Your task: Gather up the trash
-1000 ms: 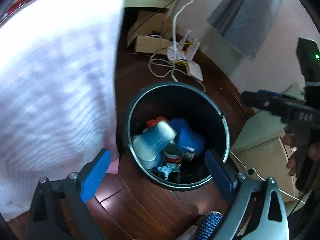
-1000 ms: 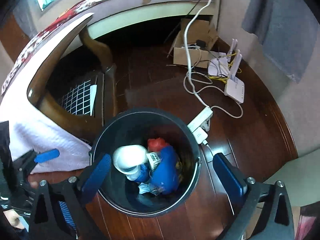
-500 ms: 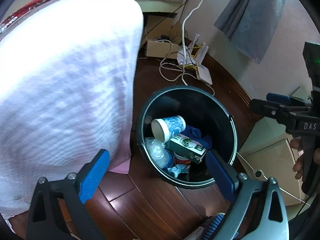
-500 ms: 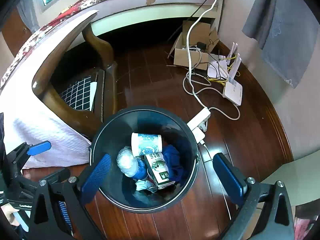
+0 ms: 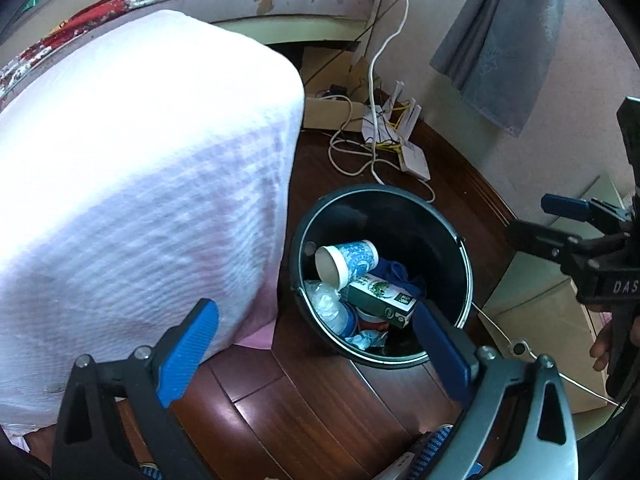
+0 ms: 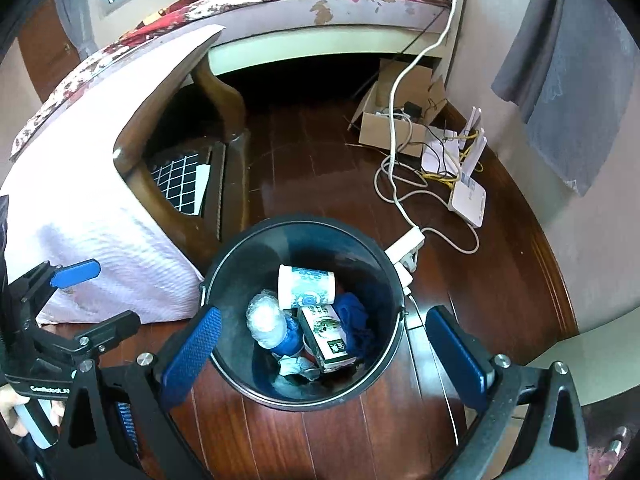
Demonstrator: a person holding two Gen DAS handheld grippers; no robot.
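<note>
A black round bin (image 5: 452, 236) (image 6: 240, 256) stands on the dark wooden floor. Inside lie a blue-patterned paper cup (image 5: 348, 262) (image 6: 306, 286), a green and white carton (image 5: 380, 300) (image 6: 326, 334), a crumpled clear plastic bottle (image 5: 330, 306) (image 6: 264, 316) and a blue cloth (image 5: 394, 272) (image 6: 354, 320). My left gripper (image 5: 316, 354) hovers open above the bin's near rim, nothing between its blue pads. My right gripper (image 6: 320, 354) hangs open over the bin, also holding nothing. Each gripper shows at the edge of the other's view.
A white-covered piece of furniture (image 5: 140, 200) with a wooden frame (image 6: 216, 92) stands left of the bin. A power strip (image 6: 404, 246), white cables, a router (image 6: 468, 196) and a cardboard box (image 6: 390, 132) lie beyond it. A grey cloth (image 5: 496, 44) hangs on the wall.
The cup, carton and other trash dropped and settled in the bin. Both grippers have risen and pulled back a little, still open.
</note>
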